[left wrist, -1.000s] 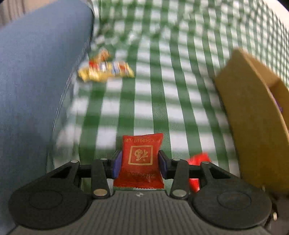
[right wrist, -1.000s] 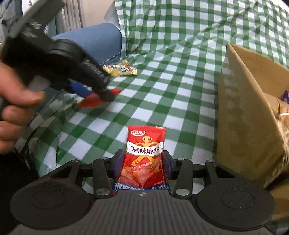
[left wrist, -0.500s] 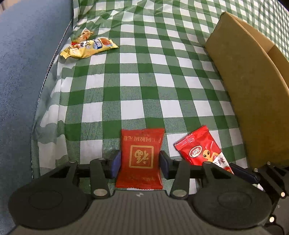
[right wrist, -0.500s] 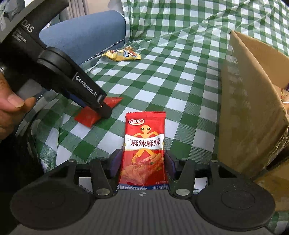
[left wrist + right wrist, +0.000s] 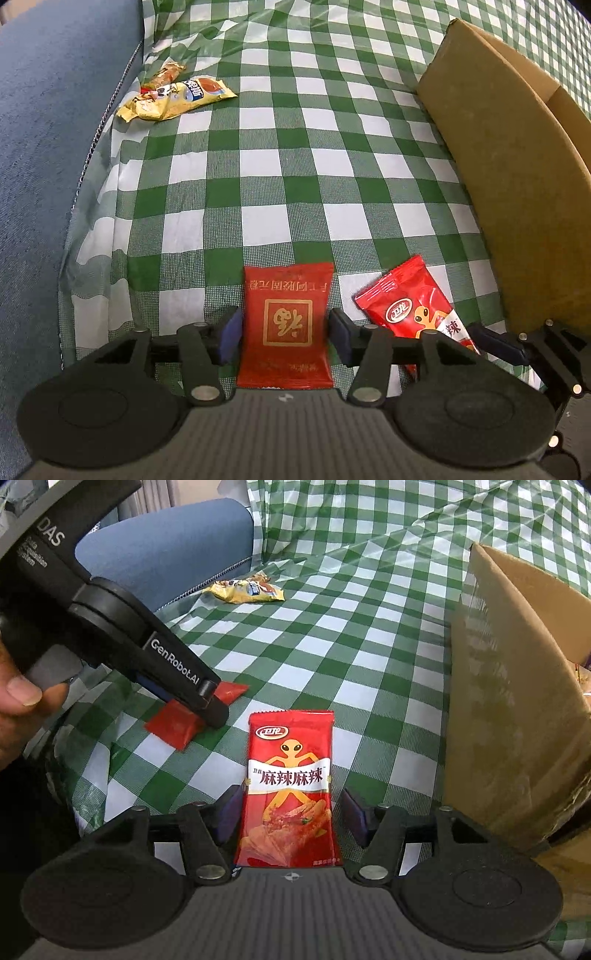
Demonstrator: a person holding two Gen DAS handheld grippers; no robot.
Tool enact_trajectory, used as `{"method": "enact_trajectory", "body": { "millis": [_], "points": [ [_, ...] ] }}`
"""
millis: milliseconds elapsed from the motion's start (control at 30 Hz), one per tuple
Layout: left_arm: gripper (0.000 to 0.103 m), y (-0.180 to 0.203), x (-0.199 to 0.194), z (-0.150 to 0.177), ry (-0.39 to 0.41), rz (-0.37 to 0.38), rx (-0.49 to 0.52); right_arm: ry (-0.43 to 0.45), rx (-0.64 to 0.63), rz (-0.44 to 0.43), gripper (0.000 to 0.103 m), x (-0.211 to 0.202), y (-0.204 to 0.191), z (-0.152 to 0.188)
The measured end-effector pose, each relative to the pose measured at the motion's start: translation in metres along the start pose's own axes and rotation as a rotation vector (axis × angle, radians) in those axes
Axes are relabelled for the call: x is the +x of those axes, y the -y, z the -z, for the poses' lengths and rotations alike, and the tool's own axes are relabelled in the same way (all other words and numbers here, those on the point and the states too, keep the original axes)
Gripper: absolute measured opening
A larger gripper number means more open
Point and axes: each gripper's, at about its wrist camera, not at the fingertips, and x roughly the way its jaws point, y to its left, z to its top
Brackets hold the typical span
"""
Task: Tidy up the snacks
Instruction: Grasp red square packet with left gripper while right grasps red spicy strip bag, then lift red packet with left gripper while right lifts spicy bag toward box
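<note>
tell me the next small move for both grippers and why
Probably lift both clear. The left gripper and right gripper have their jaws opening, with gaps beside the red packet and the spicy strip packet, both flat on the checked cloth beside the box.

Red snack packet (image 5: 290,794) between opening gripper (image 5: 290,818) jaws

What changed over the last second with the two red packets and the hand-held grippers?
Both jaws are opening. The left hand-held gripper has let go of the dark red packet, and the right hand-held gripper of the alien-print packet; both lie on the checked cloth. The yellow packet and cardboard box are unchanged.
</note>
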Motion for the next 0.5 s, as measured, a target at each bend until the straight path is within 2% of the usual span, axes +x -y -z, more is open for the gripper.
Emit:
{"method": "enact_trajectory", "body": {
  "millis": [167,500],
  "points": [
    [0.056,0.0006,0.0000,0.0002,-0.001,-0.004,0.003,-0.001,-0.020,0.003,0.054,-0.0002,-0.0010,0.0008],
    [0.056,0.0005,-0.0002,0.0005,0.000,-0.007,0.005,0.000,-0.025,-0.001,0.051,-0.0023,0.0011,0.0019]
  ]
}}
